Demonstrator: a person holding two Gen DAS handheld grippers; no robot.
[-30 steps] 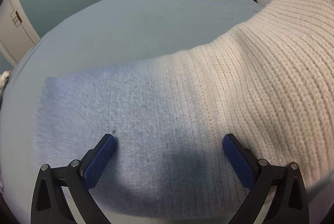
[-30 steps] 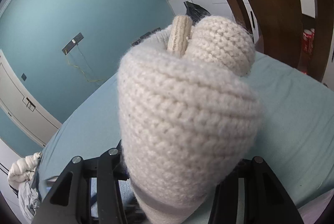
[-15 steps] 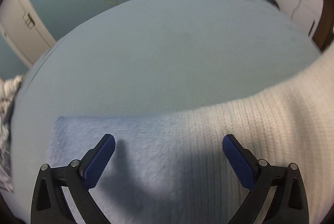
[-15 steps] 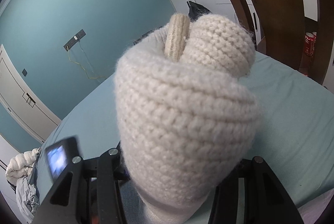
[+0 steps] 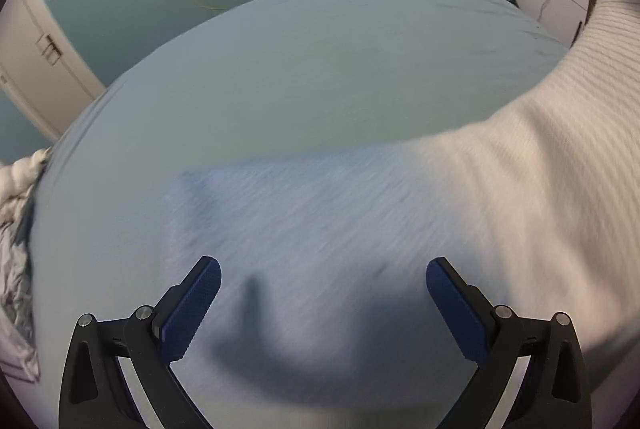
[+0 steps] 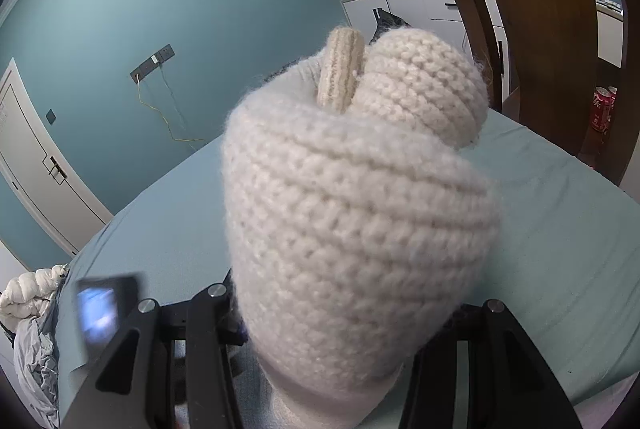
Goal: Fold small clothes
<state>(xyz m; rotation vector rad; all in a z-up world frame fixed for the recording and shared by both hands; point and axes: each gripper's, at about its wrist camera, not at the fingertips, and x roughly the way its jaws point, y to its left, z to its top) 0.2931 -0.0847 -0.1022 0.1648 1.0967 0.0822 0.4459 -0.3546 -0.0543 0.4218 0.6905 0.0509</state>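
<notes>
Your lighting is soft, even daylight, brightest at the far right. In the left wrist view the knit garment [image 5: 360, 229] is smeared by motion blur, and a dark shadow [image 5: 280, 349] falls on it near the hand-held gripper. In the right wrist view the bunched knit [image 6: 352, 213] looks sharp; a small screen [image 6: 106, 309] near left is blurred. Both fisheye views bend at dark edges.

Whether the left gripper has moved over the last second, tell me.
Yes. The left gripper has drawn up and leftward: the knit garment shows its blue corner further right, and more bare bed sheet lies beyond it.
</notes>
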